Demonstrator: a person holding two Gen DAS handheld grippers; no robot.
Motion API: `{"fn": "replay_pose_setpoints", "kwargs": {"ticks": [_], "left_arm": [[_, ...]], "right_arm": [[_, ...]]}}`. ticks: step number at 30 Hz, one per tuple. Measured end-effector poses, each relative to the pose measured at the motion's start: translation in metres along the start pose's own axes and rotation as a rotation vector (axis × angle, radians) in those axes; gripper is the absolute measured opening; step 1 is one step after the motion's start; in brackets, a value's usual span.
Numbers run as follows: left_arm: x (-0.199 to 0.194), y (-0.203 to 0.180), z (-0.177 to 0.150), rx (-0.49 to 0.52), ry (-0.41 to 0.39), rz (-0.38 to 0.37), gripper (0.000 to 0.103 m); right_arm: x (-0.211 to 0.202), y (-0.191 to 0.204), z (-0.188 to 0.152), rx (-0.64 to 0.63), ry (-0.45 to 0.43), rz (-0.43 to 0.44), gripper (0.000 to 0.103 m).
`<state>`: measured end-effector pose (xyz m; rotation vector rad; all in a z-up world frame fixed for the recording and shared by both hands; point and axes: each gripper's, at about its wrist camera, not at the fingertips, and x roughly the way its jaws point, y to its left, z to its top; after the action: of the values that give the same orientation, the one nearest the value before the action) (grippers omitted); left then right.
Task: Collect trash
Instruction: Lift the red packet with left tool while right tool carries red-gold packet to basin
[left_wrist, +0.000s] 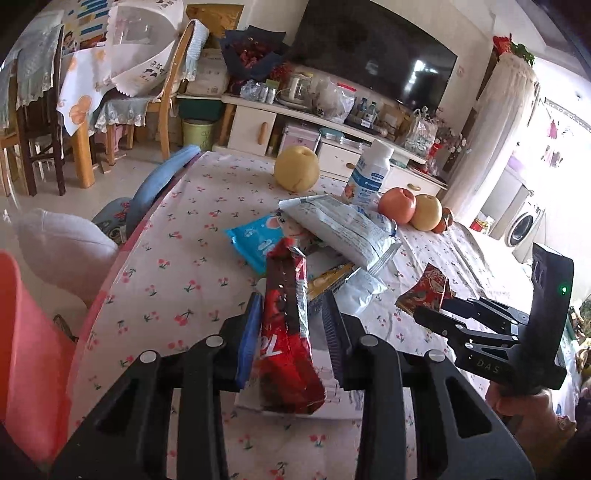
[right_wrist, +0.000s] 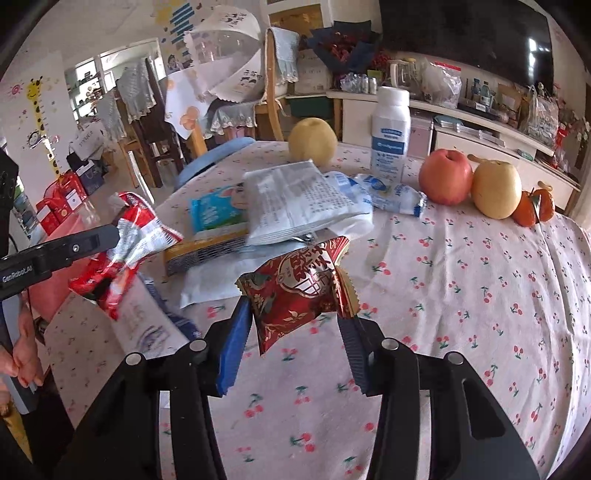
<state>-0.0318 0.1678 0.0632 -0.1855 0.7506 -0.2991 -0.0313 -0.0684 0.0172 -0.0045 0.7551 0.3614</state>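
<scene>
Left wrist: left claw (left_wrist: 291, 314) clamped on red wrapper (left_wrist: 288, 332); right claw (right_wrist: 295, 325) clamped on red-gold packet (right_wrist: 299, 291).

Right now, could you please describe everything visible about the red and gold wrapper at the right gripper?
The wrapper is a glossy red foil packet with gold patterns, white characters and serrated gold ends. It looks crumpled and puffy, tilted, raised off the tablecloth. The right gripper has its jaws on either side of it, apparently pinching it.
</scene>
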Motion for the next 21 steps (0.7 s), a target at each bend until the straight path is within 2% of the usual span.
{"fn": "replay_pose_setpoints", "kwargs": {"ticks": [3,5,7,8,14,15,16,17,21], "left_arm": [[0.000,0.006,-0.002,0.000,0.018,-0.007,0.035],[0.000,0.011,-0.003,-0.007,0.026,-0.007,0.039],[0.001,0.013,-0.004,-0.007,0.027,0.017,0.058],[0.003,0.013,-0.005,-0.005,0.027,0.023,0.060],[0.026,0.012,-0.007,-0.009,0.077,0.018,0.060],[0.028,0.011,-0.008,-0.008,0.082,0.018,0.055],[0.030,0.011,-0.008,-0.009,0.087,0.016,0.041],[0.030,0.011,-0.008,-0.012,0.092,0.016,0.034],[0.025,0.010,-0.008,-0.008,0.076,0.021,0.029]], "right_arm": [[-0.003,0.009,-0.004,-0.009,-0.001,0.002,0.049],[-0.005,0.013,-0.005,-0.019,-0.003,-0.001,0.049],[-0.007,0.018,-0.006,-0.030,-0.006,-0.011,0.049],[-0.007,0.019,-0.007,-0.029,-0.005,-0.012,0.049],[-0.009,0.029,-0.013,-0.043,0.004,-0.026,0.049],[-0.010,0.031,-0.015,-0.044,0.005,-0.027,0.049],[-0.011,0.032,-0.016,-0.045,0.005,-0.029,0.049],[-0.012,0.034,-0.016,-0.046,0.005,-0.033,0.049],[-0.017,0.039,-0.018,-0.047,-0.001,-0.041,0.049]]}}
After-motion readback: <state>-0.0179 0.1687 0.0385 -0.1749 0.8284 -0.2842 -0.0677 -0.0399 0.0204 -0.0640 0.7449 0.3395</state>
